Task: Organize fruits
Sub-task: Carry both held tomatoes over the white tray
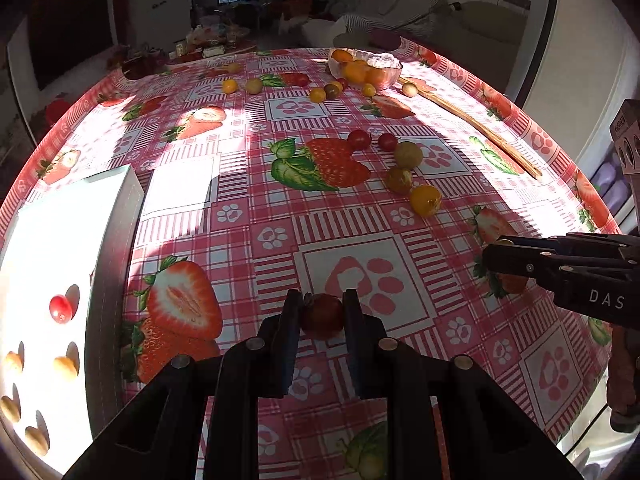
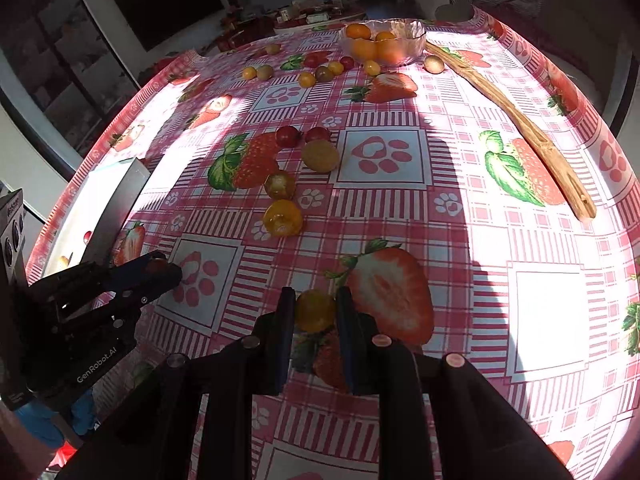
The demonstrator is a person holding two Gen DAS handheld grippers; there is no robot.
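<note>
The left gripper (image 1: 322, 312) is clamped on a dark red tomato (image 1: 323, 316) above the counter (image 1: 420, 208), near the white tray (image 1: 116, 240) at its left edge; the right gripper (image 2: 316, 312) is clamped on a yellow tomato (image 2: 315, 310); loose tomatoes (image 2: 282, 216) lie mid-counter, the glass bowl (image 2: 408, 42) at the far edge.

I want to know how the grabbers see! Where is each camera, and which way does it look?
Left wrist: sits on the left gripper, looking down its fingers at a dark red tomato and white box; right gripper shows.
Right wrist: sits on the right gripper, holding a yellow tomato; left gripper shows.
Both share the glass bowl.
</note>
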